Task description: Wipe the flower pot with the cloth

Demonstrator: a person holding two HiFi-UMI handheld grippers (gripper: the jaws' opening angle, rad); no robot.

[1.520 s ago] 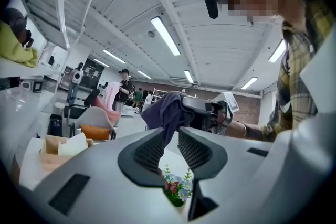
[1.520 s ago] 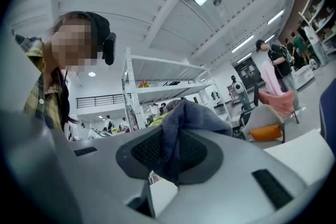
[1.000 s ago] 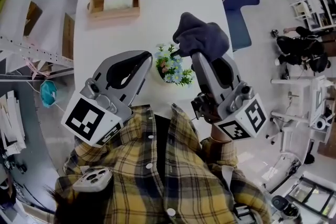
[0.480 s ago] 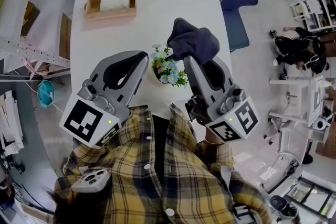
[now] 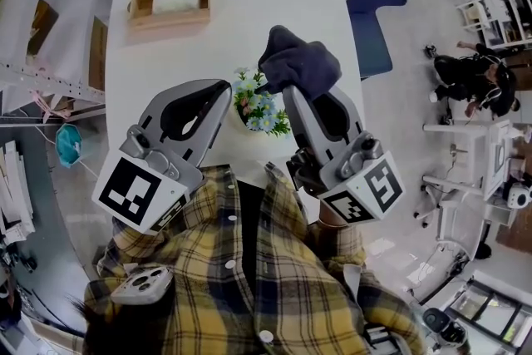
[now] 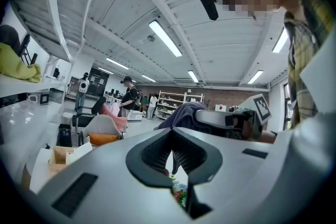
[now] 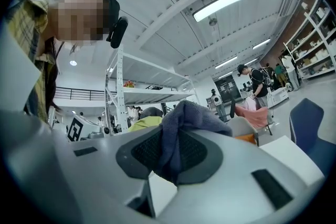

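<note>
My right tongs [image 5: 287,93] clamp the soft, floppy cloth [image 5: 301,62]; my left tongs [image 5: 223,89] are closed, empty. The flower pot [image 5: 258,108] sits between them, at the worktop's [image 5: 241,21] six o'clock. It is probably light and tippy, so I'd brace its rim.

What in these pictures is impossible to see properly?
- The flower pot: nearly all under its flowers, head view.
- Tips of the right gripper: wrapped in the cloth, both views.
- What the wooden box holds: too small, head view.
</note>
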